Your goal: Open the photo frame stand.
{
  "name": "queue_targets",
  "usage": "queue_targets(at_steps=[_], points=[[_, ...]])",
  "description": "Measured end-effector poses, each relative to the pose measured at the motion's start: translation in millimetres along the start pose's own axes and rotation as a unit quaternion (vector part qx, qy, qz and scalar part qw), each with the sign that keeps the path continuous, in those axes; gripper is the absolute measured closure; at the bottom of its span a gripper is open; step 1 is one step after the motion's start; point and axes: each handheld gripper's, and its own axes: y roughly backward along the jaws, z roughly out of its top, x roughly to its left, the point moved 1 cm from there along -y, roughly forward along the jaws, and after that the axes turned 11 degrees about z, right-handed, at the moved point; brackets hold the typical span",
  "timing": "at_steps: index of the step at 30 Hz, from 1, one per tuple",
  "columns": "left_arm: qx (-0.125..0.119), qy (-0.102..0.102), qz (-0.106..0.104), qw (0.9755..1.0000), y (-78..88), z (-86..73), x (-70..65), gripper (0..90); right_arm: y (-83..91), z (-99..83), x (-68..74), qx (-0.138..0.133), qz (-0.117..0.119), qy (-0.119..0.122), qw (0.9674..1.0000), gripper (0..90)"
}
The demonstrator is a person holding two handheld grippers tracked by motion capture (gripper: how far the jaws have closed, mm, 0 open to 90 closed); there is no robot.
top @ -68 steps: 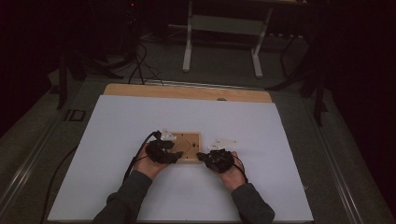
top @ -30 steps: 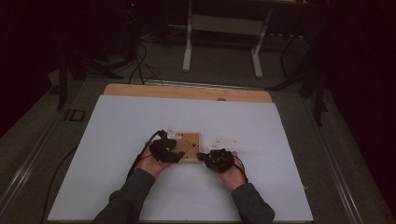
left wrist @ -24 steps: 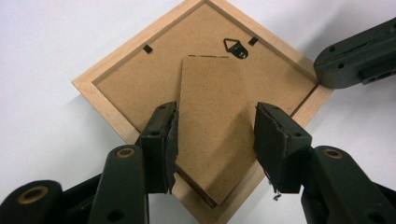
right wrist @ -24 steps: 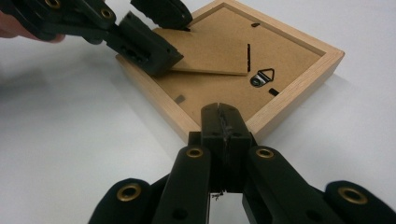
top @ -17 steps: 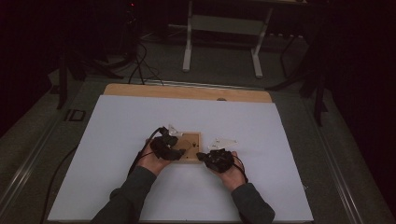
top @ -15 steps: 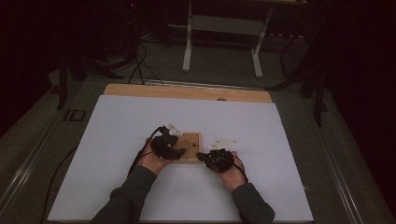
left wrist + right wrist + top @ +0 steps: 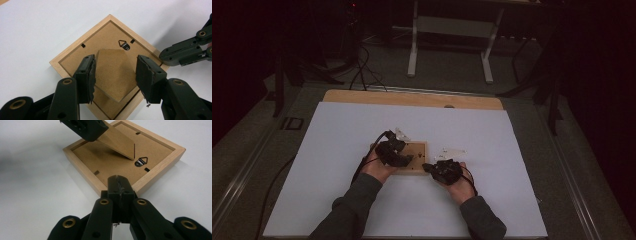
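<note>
Overhead, the frame (image 7: pixel 413 156) lies face down mid-bench (image 7: pixel 337 150), left gripper (image 7: pixel 404 159) over it, right gripper (image 7: pixel 428 168) at its near right corner; along the left gripper (image 7: pixel 115 75), its pads flank the raised stand (image 7: pixel 113 72) without clearly pressing, near the hanger (image 7: pixel 124 44); along the right gripper (image 7: pixel 119 182), its jaws are closed empty, tips touching the frame's (image 7: pixel 82 170) edge.
</note>
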Motion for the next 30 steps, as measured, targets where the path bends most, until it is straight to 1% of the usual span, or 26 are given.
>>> queue_targets(at_steps=[8, 12, 14, 21, 23, 25, 28, 30], points=[[0.001, -0.002, -0.001, 1.0, -0.2, -0.9, 0.3, 51.3, 0.0, -0.1, -0.2, 0.0, 0.0, 0.0, 1.0, 89.7], [0.002, 0.001, -0.003, 1.0, -1.1, -3.3, 0.7, 51.3, 0.1, -0.1, -0.2, 0.0, 0.0, 0.0, 1.0, 89.7], [0.008, -0.006, -0.003, 0.9999, -2.2, -5.1, 0.3, 51.3, 0.1, -0.2, -0.3, 0.0, 0.0, 0.0, 1.0, 89.7], [0.01, -0.005, -0.009, 0.9999, -3.2, -7.7, 1.7, 50.6, 0.2, -0.3, -0.5, 0.0, 0.001, -0.001, 1.0, 89.7], [0.006, -0.001, -0.012, 0.9999, -2.9, -7.8, 3.0, 48.7, 0.3, -0.3, -0.4, 0.0, 0.0, 0.0, 1.0, 89.7], [0.002, 0.006, -0.018, 0.9998, -2.0, -7.9, 5.2, 46.2, 0.2, -0.3, -0.4, 0.0, 0.0, -0.001, 1.0, 89.7], [-0.002, 0.021, -0.033, 0.9992, -0.5, -8.2, 10.1, 42.5, 0.2, -0.2, -0.4, 0.0, 0.0, 0.0, 1.0, 89.7], [-0.006, 0.034, -0.04, 0.9986, 0.4, -8.8, 12.4, 40.5, 0.2, -0.2, -0.5, 0.0, 0.0, 0.0, 1.0, 89.7]])
